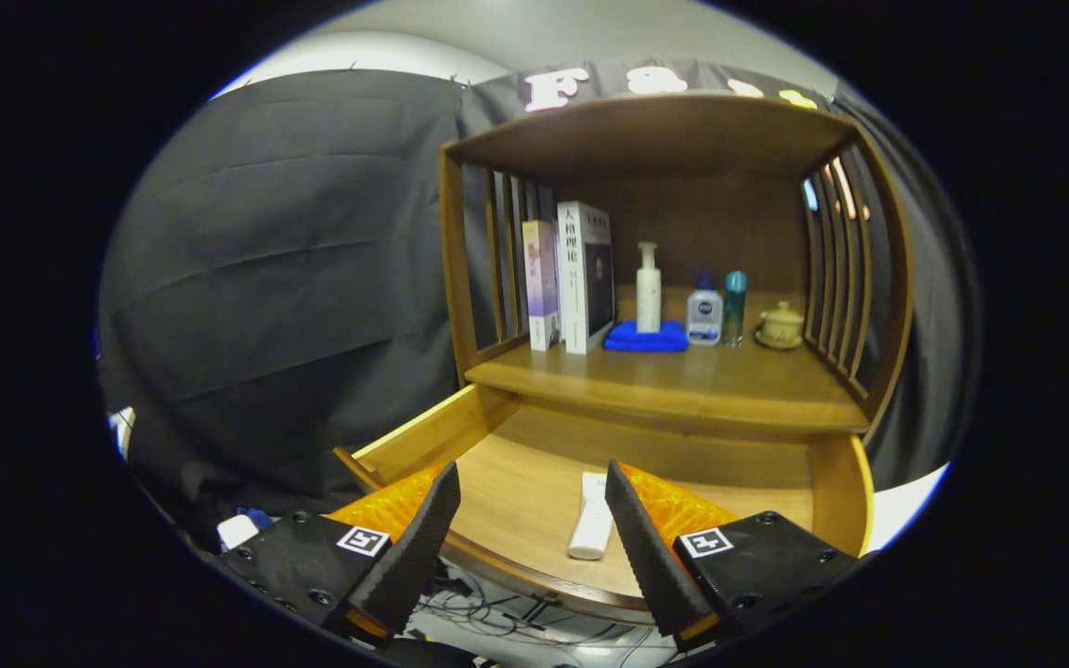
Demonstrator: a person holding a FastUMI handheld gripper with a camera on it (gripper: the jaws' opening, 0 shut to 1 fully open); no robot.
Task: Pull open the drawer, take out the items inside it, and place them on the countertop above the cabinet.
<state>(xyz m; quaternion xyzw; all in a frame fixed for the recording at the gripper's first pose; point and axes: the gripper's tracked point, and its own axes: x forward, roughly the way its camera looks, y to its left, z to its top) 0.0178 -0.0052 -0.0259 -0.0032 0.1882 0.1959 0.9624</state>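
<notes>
Gripper (527, 492) spread wide, holding nothing, above pulled-out wooden drawer (534, 482); flat white oblong item (591, 529) inside between fingers; wooden countertop (683, 382) beyond.

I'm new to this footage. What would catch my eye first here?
The open drawer just beyond the spread tongs, with a white tube-like item lying in it close to one finger. Above, the countertop carries books, a white pump bottle on a blue cloth.

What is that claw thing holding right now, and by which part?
Nothing. The gripper is open, its fingers spread apart above the pulled-out drawer. The white tube lies on the drawer floor between them, untouched.
</notes>
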